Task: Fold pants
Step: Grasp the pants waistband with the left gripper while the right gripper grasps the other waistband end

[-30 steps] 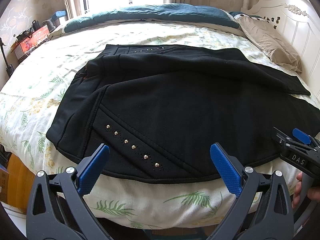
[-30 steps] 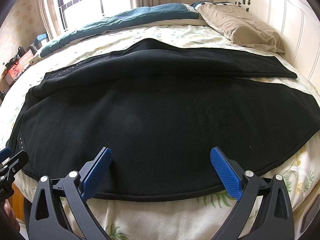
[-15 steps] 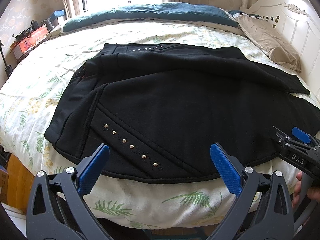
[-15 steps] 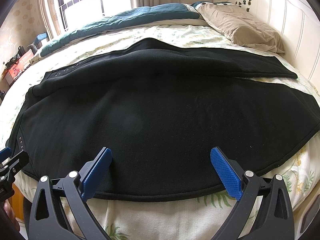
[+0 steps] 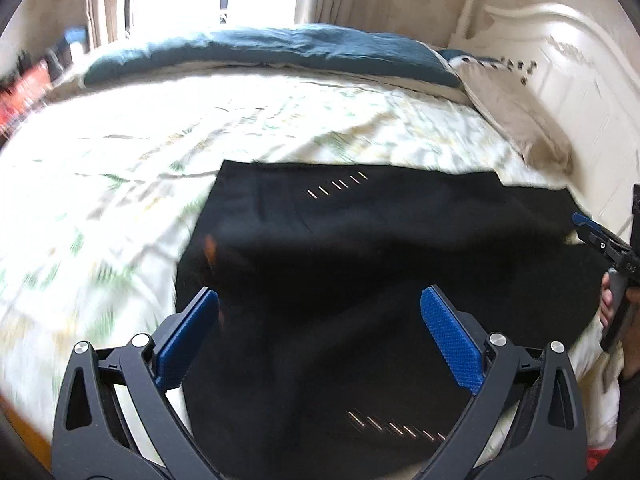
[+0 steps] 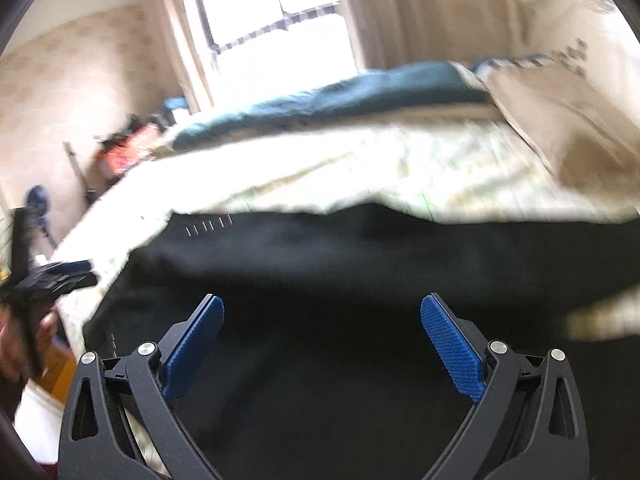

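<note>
No legible text, labels or numbers.

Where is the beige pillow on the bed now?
In the left wrist view, the beige pillow lies at the upper right, against the white headboard, beyond the black pants.

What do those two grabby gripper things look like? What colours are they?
Each gripper is black with V-shaped arms that have triangle cut-outs and round silver bolts. The left gripper and right gripper both end in flat bright blue fingertips with a bumpy, dotted texture. No cables or sleeves are visible.
</note>
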`<state>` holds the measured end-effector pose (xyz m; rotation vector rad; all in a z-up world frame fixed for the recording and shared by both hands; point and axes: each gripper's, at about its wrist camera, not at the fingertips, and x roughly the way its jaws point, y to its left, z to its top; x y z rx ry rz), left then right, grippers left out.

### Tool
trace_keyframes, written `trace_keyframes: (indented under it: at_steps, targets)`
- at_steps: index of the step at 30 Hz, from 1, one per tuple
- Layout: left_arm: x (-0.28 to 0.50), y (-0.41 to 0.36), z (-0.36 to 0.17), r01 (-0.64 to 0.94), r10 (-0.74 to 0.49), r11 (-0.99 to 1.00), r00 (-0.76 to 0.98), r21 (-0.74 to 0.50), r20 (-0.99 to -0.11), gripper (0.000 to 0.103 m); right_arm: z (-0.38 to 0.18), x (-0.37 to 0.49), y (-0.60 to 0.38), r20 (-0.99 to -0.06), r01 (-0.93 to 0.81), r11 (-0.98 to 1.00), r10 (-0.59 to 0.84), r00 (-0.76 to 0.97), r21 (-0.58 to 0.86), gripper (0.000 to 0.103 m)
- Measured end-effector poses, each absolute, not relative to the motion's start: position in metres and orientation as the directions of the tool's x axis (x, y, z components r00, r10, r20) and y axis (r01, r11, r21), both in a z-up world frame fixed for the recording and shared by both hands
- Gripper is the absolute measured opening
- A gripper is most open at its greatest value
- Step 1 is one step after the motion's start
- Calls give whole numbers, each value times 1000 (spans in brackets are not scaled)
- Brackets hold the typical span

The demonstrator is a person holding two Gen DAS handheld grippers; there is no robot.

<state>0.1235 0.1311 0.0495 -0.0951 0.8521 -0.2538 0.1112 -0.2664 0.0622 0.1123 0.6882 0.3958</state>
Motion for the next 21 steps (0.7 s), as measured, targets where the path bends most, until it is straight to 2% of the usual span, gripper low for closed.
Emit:
trace_keyframes:
  at_steps: [2, 5, 7, 10, 13, 16, 18, 19, 21]
  targets:
    - [161, 155, 44, 195, -326, 945, 595, -261, -735, 101, 65, 144, -275, -600, -362, 908, 413, 685, 213, 98]
    - [212, 186, 28, 183, -394, 917, 554, -354, -734, 101, 59, 197, -286, -638, -412, 872, 478, 604, 263, 99]
    - [238, 195, 21, 180, -401, 914, 545, -364, -736, 101, 48, 230, -291, -665, -453, 833, 537, 520, 318, 99]
    - [272, 197, 13, 221, -456, 889, 505, -401, -733, 101, 35, 269, -289, -709, -494, 807, 553, 437, 325, 98]
    - [297, 188, -1, 269, -465, 884, 435, -382, -771, 99, 21, 295, -283, -746, -523, 786, 556, 367, 329, 98]
    - [307, 175, -10, 318, -431, 893, 407, -318, -805, 89, 6, 318, -274, -786, -540, 780, 534, 312, 315, 98]
    - [309, 172, -12, 364, -427, 886, 403, -286, -810, 72, -3, 330, -269, -807, -545, 777, 522, 276, 316, 98]
    - [310, 171, -12, 367, -424, 887, 400, -282, -813, 70, -7, 334, -267, -814, -546, 772, 522, 254, 325, 98]
    - [312, 174, -13, 355, -410, 894, 401, -274, -820, 56, -15, 339, -259, -828, -559, 753, 526, 193, 348, 98]
